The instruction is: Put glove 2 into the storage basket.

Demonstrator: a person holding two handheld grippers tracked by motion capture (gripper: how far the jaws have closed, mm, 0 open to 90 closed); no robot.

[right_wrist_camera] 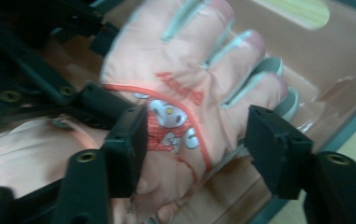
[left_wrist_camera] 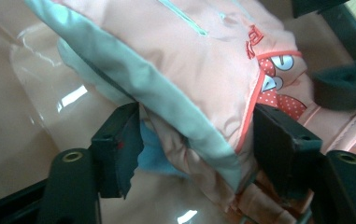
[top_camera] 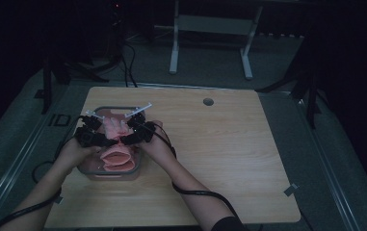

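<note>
A: What lies at the centre of the scene?

B: A pink glove (top_camera: pixel 116 129) lies in a clear box (top_camera: pixel 105 109) with a grey rim. The box stands on a wooden table (top_camera: pixel 219 154), toward its left side. The glove's finger end points to the box's far side and its open cuff to the near side, toward the person.

A: Where are the two tools relative to the box?

B: Both are over it. The left gripper (top_camera: pixel 96 131) is at the glove's left edge and the right gripper (top_camera: pixel 132 126) at its right edge, each held from the near side by a hand.

A: How do the left gripper's jaws stand?

B: In the left gripper view the left gripper (left_wrist_camera: pixel 196 140) straddles a folded edge of the glove (left_wrist_camera: pixel 175 60) with its grey-green trim. The jaws stand partly apart; the right one lies against the fabric, the left one just beside it, with no clear squeeze.

A: And the right gripper?

B: In the right gripper view the right gripper (right_wrist_camera: pixel 196 140) has its jaws wide. The glove (right_wrist_camera: pixel 189 79) lies between them, its cartoon patch just beside the left jaw, while a gap shows at the right jaw. The glove rests on the box (right_wrist_camera: pixel 316 60) floor.

A: Is the glove lifted?

B: That cannot be told.
</note>
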